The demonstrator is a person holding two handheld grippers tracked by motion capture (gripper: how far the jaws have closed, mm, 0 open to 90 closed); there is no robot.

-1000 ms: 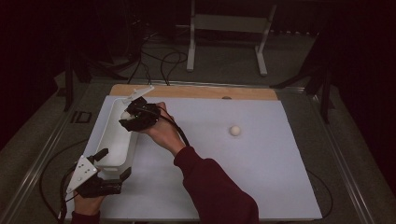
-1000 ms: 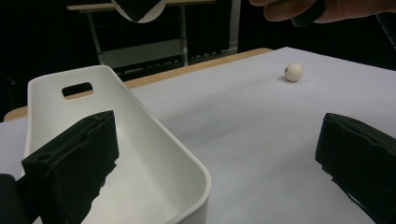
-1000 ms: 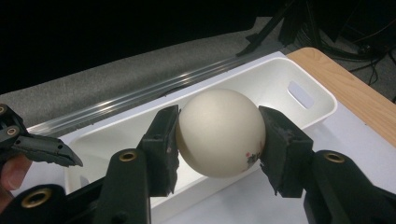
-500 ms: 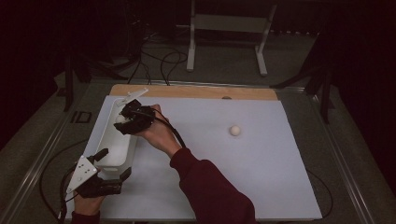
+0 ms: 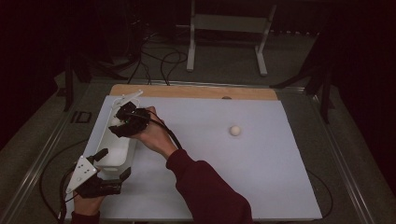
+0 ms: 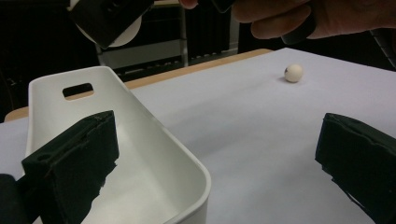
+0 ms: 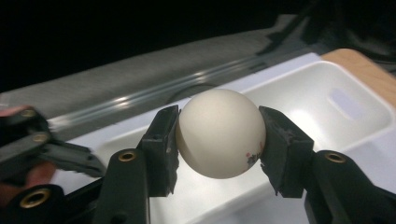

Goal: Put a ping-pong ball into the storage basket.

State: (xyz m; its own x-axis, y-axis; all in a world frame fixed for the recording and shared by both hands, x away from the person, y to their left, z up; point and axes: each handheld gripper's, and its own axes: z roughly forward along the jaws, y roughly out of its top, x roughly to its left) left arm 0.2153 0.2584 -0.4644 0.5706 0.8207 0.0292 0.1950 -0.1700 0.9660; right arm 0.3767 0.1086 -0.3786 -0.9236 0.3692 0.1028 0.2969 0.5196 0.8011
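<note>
A table (image 5: pixel 196 91) under a white sheet (image 5: pixel 224 177) — a white tub (image 5: pixel 116 154) at its left, a lone ball (image 5: pixel 235 130) well right.

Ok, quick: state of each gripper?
Left gripper: open, astride the white bin's wall.
Right gripper: jaws just opening, white ball between them, above the bin.

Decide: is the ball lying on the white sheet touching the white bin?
Apart. The high view shows the ball well right of the bin, with bare sheet between.
</note>
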